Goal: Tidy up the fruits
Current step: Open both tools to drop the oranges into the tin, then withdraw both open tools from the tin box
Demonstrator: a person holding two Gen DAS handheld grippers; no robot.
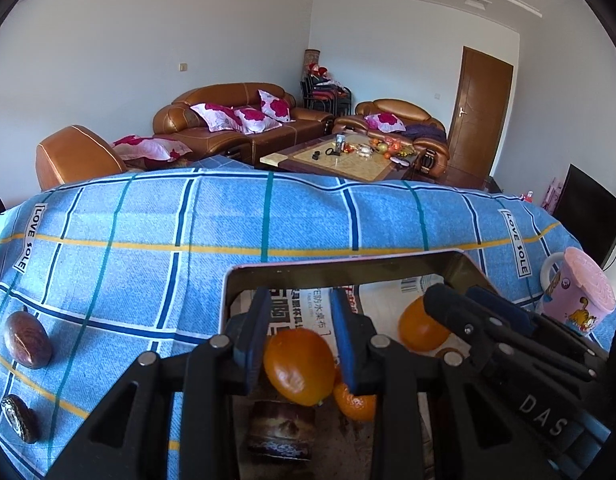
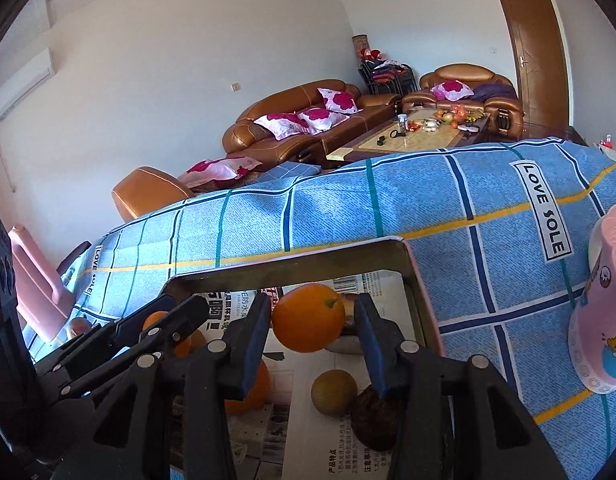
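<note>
Fingers of the left gripper (image 1: pixel 299 344) clamp an orange (image 1: pixel 299 366) above the tray (image 1: pixel 347 266), while the right gripper (image 2: pixel 312 334), fingers parted, brackets a second orange (image 2: pixel 308 318) without contact.

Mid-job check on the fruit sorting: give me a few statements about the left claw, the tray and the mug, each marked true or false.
1. The left claw is clamped on a round orange fruit. True.
2. The pink lidded cartoon mug stands inside the rectangular metal tray. False: it stands outside the tray, on the blue checked cloth.
3. Dark brown oval fruits lie on the cloth, outside the tray. True.
4. The tray holds only one fruit. False: several lie there, among them a brownish-green round fruit and a dark wrinkled fruit.
</note>
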